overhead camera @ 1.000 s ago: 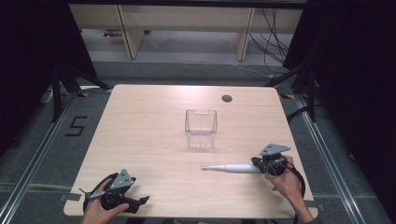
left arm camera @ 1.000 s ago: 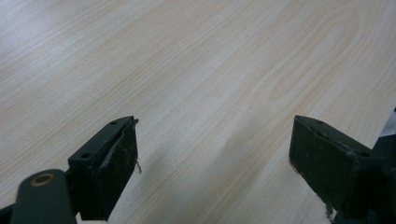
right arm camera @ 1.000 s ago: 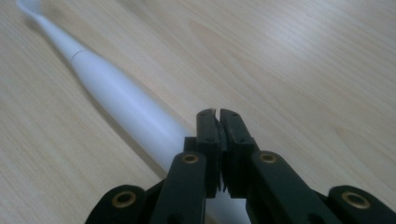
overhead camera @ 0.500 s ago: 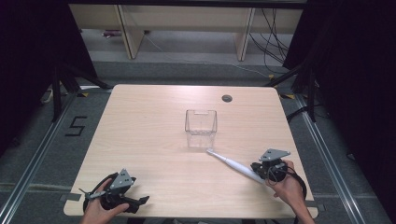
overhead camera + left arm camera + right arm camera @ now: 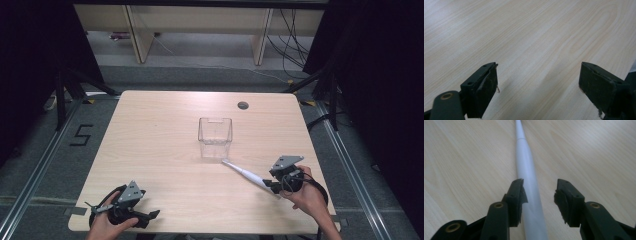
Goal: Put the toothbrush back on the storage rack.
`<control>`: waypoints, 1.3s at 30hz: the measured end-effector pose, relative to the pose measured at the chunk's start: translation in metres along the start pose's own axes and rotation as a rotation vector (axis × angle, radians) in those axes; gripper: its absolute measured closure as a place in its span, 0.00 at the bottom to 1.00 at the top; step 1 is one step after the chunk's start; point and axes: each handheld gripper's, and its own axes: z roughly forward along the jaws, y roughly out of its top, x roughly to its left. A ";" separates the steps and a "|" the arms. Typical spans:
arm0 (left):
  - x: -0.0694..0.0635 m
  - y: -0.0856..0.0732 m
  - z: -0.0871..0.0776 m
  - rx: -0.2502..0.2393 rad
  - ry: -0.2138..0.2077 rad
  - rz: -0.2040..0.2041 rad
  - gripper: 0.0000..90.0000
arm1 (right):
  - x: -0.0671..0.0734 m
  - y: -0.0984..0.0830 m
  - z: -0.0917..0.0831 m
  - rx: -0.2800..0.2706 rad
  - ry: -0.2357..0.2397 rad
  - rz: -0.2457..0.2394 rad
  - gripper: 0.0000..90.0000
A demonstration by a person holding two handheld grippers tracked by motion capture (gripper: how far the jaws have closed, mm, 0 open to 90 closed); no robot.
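A white electric toothbrush [image 5: 248, 175] lies slantwise on the wooden table [image 5: 150, 130], its head near the front right corner of a clear square container [image 5: 215, 137]. My right gripper [image 5: 274, 186] is at its handle end. In the right gripper view the toothbrush handle [image 5: 526, 170] runs between the jaws of my right gripper [image 5: 539, 195]. These jaws have just been opening and stand apart, and the right pad is off the handle. My left gripper [image 5: 150, 216] rests at the table's front left, and in its own view my left gripper [image 5: 539, 87] stands wide open over bare wood.
A round cable hole [image 5: 243, 105] sits near the table's far edge. Shelving and cables stand on the floor beyond the table. Metal rails run along both sides of the table.
The toothbrush swung from pointing left to pointing up-left, its head now near the container's corner. The right hand shifted slightly with it. The left hand stayed put.
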 end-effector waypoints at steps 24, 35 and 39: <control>0.001 0.000 0.000 -0.003 0.000 0.001 0.17 | 0.005 0.055 0.046 0.304 0.085 -0.173 0.55; 0.002 0.000 0.000 -0.001 -0.002 0.018 0.17 | 0.003 0.064 0.060 0.396 0.124 -0.185 0.63; 0.001 0.000 0.000 -0.004 -0.001 0.014 0.17 | 0.002 0.066 0.064 0.430 0.132 -0.207 0.64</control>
